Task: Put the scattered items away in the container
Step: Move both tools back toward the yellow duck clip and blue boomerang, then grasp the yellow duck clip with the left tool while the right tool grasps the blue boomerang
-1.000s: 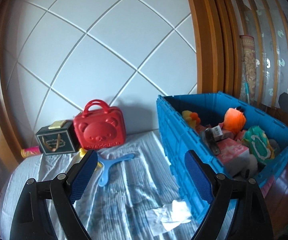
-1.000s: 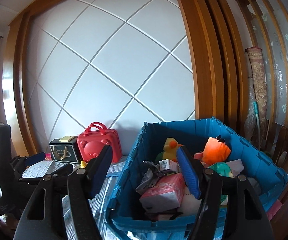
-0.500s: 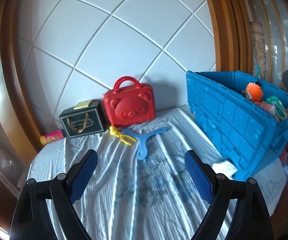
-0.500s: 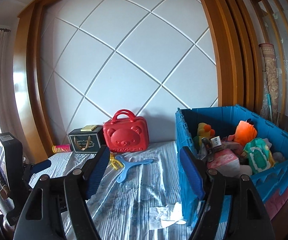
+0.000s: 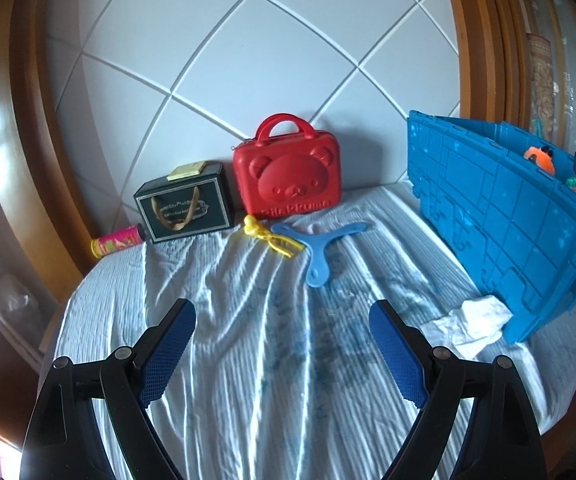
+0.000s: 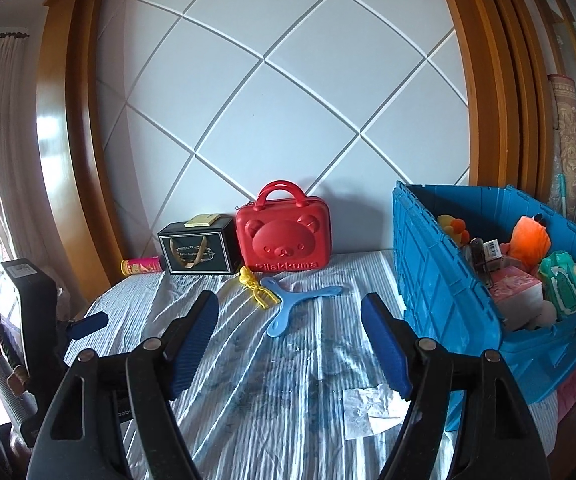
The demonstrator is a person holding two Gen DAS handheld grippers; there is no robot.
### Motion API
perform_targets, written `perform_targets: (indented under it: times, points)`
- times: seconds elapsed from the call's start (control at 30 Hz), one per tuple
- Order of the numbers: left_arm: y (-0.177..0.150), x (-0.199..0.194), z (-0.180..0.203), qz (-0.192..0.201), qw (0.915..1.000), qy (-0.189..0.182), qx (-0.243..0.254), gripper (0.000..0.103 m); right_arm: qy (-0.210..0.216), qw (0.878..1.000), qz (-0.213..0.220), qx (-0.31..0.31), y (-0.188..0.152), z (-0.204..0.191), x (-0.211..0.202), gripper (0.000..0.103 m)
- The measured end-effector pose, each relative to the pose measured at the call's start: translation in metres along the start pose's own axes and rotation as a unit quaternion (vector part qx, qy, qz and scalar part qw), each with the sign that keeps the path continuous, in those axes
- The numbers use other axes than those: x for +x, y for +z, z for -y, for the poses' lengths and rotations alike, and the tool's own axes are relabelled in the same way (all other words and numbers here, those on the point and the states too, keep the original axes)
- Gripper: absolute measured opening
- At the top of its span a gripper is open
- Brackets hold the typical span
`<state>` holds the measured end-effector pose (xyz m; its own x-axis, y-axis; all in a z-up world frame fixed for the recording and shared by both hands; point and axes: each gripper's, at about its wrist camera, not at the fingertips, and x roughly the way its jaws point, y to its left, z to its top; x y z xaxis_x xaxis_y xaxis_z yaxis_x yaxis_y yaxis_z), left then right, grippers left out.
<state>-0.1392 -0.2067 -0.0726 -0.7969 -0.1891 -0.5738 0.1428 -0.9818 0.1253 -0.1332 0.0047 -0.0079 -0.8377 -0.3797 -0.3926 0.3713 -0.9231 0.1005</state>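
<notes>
Both views have swung left off the blue crate, now at right on my wrinkled striped sheet. Left tongs and right tongs gape wide, empty. Far ahead, against the white diamond-panelled wall, lies the blue boomerang.

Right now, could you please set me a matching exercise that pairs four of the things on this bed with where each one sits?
Things:
1. red bear case
2. blue three-armed toy
3. crumpled white paper
4. pink tube

Places:
A. against the near corner of the blue crate
B. lying left of the black gift box
C. standing against the wall panel
D. flat on the sheet beside the yellow toy

Pairs: 1-C, 2-D, 3-A, 4-B
</notes>
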Motion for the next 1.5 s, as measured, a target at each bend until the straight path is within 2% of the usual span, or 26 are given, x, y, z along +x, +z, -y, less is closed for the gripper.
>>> perform_targets:
  times: [0.13,0.27,0.37,0.43,0.5,0.7,0.83,0.93,1.07,1.23,1.33,1.5]
  points:
    - [-0.002,0.027,-0.012,-0.022,0.9996,0.014,-0.006,0.089,0.017,1.000,-0.024,-0.001,-0.002,0.008,0.034,0.074]
    - [-0.018,0.053,-0.039,-0.043,0.9975,0.052,-0.022,0.089,0.035,0.998,-0.049,-0.006,-0.001,0.019,0.074,0.074]
    - [-0.034,0.075,-0.068,-0.064,0.9930,0.080,-0.059,0.089,0.046,0.997,-0.062,-0.003,-0.005,0.030,0.105,0.074]
    - [-0.040,0.090,-0.083,-0.094,0.9886,0.089,-0.078,0.089,0.054,0.996,-0.073,0.000,-0.008,0.037,0.127,0.074]
    - [-0.038,0.102,-0.094,-0.103,0.9857,0.105,-0.082,0.089,0.062,0.993,-0.097,0.002,-0.012,0.040,0.150,0.074]
    - [0.004,0.149,-0.100,-0.102,0.9884,0.093,-0.063,0.089,0.068,0.988,-0.136,-0.006,-0.008,0.036,0.217,0.074]
    - [0.045,0.197,-0.098,-0.102,0.9909,0.078,-0.042,0.089,0.066,0.984,-0.165,0.004,-0.008,0.030,0.271,0.074]
    - [0.071,0.244,-0.096,-0.108,0.9914,0.059,-0.044,0.089,0.058,0.980,-0.189,0.015,-0.011,0.026,0.315,0.074]
    - [0.092,0.325,-0.092,-0.142,0.9878,0.041,-0.049,0.089,0.056,0.974,-0.217,0.020,-0.020,0.019,0.363,0.074]
    - [0.102,0.432,-0.095,-0.197,0.9755,0.030,-0.094,0.089,0.053,0.972,-0.229,0.026,-0.029,0.026,0.398,0.074]
    - [0.100,0.484,-0.095,-0.218,0.9683,0.030,-0.117,0.089,0.053,0.970,-0.234,0.033,-0.037,0.036,0.416,0.074]
    - [0.098,0.539,-0.092,-0.228,0.9640,0.025,-0.135,0.089,0.050,0.968,-0.245,0.035,-0.052,0.046,0.447,0.074]
